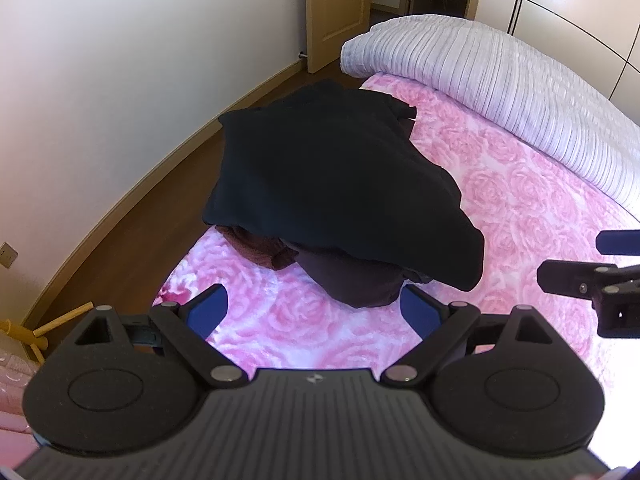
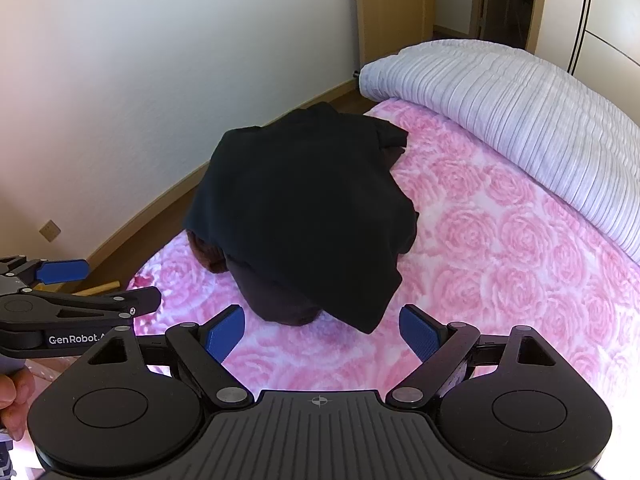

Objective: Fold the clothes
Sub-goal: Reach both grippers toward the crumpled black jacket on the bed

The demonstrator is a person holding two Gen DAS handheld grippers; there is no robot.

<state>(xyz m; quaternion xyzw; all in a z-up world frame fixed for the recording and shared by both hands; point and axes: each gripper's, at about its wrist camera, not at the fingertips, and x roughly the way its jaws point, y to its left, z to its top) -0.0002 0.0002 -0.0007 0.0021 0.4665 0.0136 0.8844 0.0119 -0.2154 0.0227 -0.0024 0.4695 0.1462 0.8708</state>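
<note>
Pink rose bedspread (image 1: 500, 184) bears dark clothes (image 1: 332, 184), just beyond both empty, wide-spread grippers (image 1: 320, 312) (image 2: 322, 334).

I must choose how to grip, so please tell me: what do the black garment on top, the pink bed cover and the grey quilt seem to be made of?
Black garment: soft matte knit, maybe fleece or cotton; no shine, thick rounded folds.
Pink bed cover: plush fleece, judging by its fuzzy raised rose pattern.
Grey quilt: padded fabric with fine ribbed pleats, slightly lustrous; fibre unclear.
</note>
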